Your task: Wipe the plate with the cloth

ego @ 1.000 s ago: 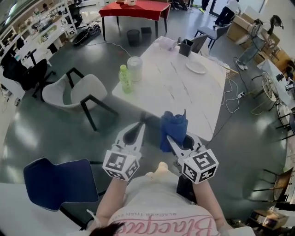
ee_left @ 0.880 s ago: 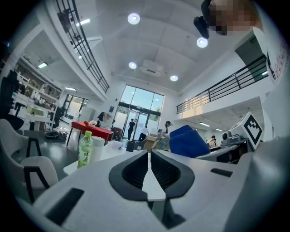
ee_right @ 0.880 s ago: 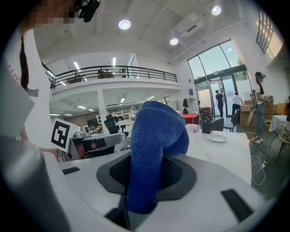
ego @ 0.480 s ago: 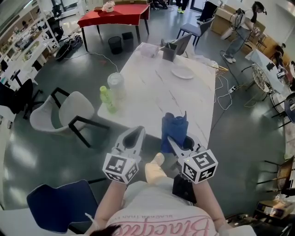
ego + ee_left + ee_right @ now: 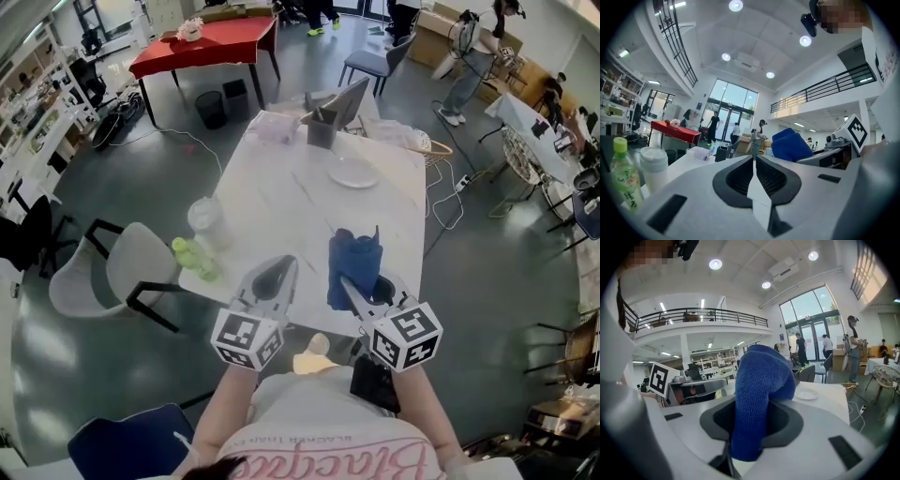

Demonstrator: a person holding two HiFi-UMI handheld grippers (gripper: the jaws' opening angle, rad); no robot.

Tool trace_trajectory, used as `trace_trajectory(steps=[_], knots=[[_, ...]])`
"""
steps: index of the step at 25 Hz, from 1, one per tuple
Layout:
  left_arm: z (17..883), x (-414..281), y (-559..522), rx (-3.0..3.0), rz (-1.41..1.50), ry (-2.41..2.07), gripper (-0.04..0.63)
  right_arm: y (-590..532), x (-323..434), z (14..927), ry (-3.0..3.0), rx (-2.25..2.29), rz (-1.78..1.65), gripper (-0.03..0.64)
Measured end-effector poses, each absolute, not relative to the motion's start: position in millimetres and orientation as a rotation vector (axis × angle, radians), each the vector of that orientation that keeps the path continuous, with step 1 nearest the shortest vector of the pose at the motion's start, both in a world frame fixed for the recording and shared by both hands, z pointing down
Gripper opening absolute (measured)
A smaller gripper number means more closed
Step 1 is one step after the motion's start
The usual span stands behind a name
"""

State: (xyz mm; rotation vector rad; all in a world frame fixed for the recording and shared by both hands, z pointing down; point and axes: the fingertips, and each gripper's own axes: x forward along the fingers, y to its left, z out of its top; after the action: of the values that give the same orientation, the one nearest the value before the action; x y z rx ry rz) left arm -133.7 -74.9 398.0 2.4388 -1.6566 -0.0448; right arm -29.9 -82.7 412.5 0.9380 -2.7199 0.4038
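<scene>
Right claw point(image 5: 345, 281) is clamped on the blue cloth point(image 5: 354, 258), which stands up from it in a bunch. Left claw point(image 5: 281, 270) is closed on nothing.

Head view: both claws sit in the same part of the picture as a second ago, but the white surface point(image 5: 281, 187) has slid down toward them, so the person is walking up to it. The plate point(image 5: 353, 174) lies near the far end, closer than before yet still well apart from the cloth. A green bottle point(image 5: 192, 258) and a white lidded cup point(image 5: 204, 216) stand at the left edge.

Left gripper view: the jaws meet tip to tip, empty, with bottle and cup off to the left.

Right gripper view: the cloth fills the jaws, and the plate shows beyond it on the surface.

Wiping has likely not begun; the cloth has yet to reach the plate.
</scene>
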Motion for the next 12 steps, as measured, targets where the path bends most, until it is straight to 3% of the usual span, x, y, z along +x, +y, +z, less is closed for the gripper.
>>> trace_trajectory(steps=[12], knots=[[407.2,-112.5,-180.9,2.481,0.021,-1.544,0.020,-173.3,-1.3,421.6,-2.670,1.066,0.457,0.115]])
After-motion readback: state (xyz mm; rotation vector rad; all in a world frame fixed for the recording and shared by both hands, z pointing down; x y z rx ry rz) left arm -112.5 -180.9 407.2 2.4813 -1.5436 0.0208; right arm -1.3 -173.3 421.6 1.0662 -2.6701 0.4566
